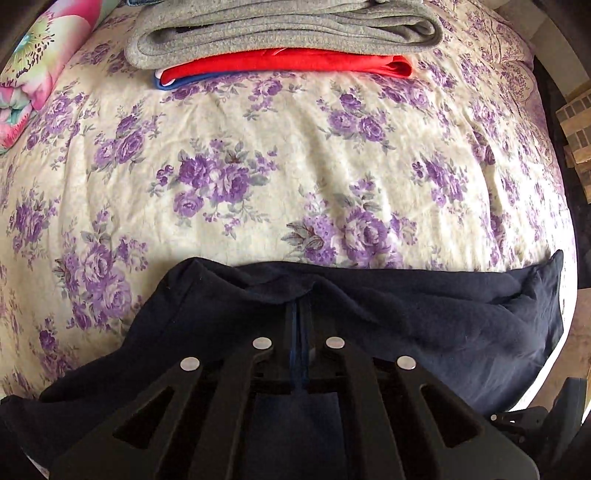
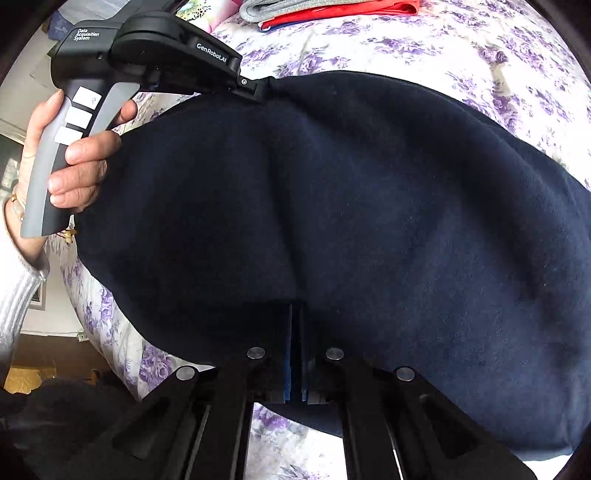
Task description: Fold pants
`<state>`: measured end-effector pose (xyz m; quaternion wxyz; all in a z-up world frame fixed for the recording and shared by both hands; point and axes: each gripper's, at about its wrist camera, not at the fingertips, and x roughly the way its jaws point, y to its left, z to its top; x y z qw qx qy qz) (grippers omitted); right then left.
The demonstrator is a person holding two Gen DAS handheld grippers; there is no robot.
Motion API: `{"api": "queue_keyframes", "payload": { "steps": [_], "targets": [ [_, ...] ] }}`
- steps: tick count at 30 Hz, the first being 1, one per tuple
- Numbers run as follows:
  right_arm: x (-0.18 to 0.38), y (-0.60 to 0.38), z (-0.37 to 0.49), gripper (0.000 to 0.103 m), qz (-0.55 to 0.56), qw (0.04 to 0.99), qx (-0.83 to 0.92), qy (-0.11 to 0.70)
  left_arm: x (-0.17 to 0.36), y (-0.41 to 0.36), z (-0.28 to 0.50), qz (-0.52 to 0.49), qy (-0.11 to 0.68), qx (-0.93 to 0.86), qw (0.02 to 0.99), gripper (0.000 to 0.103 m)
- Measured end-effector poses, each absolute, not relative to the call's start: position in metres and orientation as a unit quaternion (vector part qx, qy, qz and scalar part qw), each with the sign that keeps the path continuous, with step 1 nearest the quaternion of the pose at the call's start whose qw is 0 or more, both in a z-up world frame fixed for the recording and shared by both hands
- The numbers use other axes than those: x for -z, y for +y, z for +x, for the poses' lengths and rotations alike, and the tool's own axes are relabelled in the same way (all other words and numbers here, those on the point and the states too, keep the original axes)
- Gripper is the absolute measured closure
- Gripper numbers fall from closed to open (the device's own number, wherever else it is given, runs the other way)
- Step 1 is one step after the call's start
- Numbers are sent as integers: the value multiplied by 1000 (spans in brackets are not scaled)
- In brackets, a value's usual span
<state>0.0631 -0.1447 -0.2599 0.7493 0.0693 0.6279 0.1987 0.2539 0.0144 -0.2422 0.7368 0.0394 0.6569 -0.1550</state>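
Pants, navy, on floral bedsheet, w/ left gripper & right gripper both clamped on edge

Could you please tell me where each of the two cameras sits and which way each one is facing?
Left wrist view: sits on the left tongs, looks across the floral bed toward the grey garment stacked on the red garment; its own fingers pinch the navy pants.
Right wrist view: sits on the right tongs, looks over the pants; the left hand holds the left tongs at the far edge.
Shared: pants, bed, garment stack.
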Motion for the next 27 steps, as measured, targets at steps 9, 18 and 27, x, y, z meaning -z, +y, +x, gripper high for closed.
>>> {"api": "queue_keyframes", "payload": {
  "steps": [9, 18, 27],
  "targets": [
    [191, -257, -2, 46, 211, 799, -113, 552, 215, -20, 203, 104, 635, 161, 749, 101],
    [243, -437, -117, 44, 483, 727, 67, 483, 253, -24, 115, 106, 646, 195, 731, 99],
    [298, -459, -103, 44, 581, 700, 38, 413, 256, -31, 114, 121, 650, 187, 727, 99]
  ]
}}
